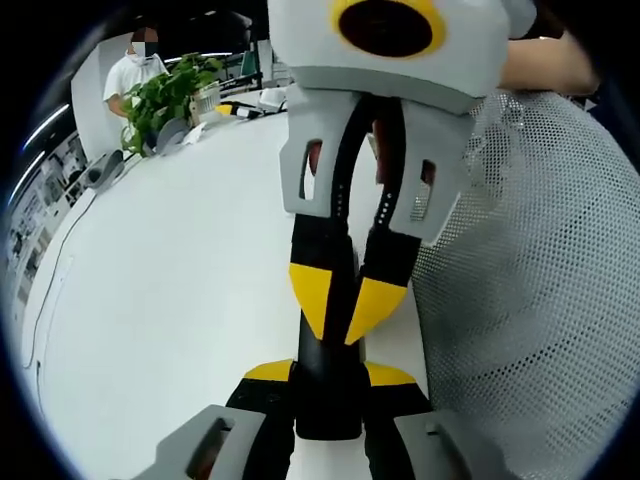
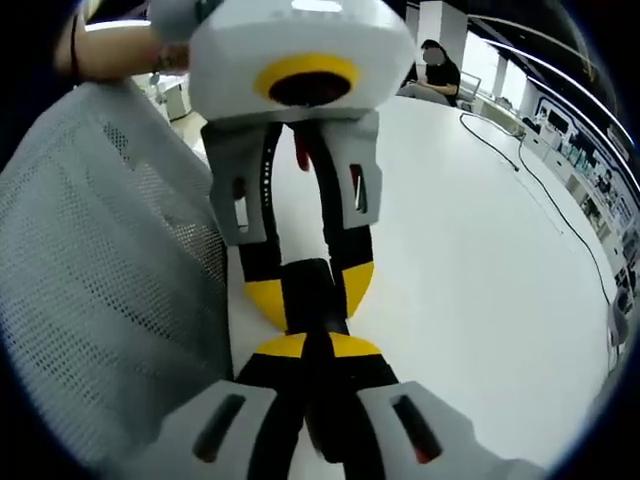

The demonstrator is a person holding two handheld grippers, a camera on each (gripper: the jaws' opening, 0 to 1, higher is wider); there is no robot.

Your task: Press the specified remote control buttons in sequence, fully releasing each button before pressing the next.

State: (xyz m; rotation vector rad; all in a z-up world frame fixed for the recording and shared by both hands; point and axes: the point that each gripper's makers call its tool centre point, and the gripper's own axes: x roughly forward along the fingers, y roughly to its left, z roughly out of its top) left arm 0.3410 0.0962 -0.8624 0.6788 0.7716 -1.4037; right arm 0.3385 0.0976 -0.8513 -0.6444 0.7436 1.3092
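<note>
table [image 1: 170, 300]: white, your work surface
far edge: potted plant [image 1: 165, 95]
right side: black cable [image 2: 540, 190]

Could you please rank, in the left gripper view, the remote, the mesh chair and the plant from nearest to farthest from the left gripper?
1. Remote: black, between the left gripper's yellow tips, the right gripper opposite.
2. Mesh chair: just right, by the table edge.
3. Plant: far across the table, upper left.

My right hand-held gripper [image 2: 308, 352] and the left hand-held gripper [image 2: 310, 290] both clamp the black remote [image 2: 310, 285], above the white counter [image 2: 480, 250], beside the mesh chair [image 2: 100, 290].
</note>
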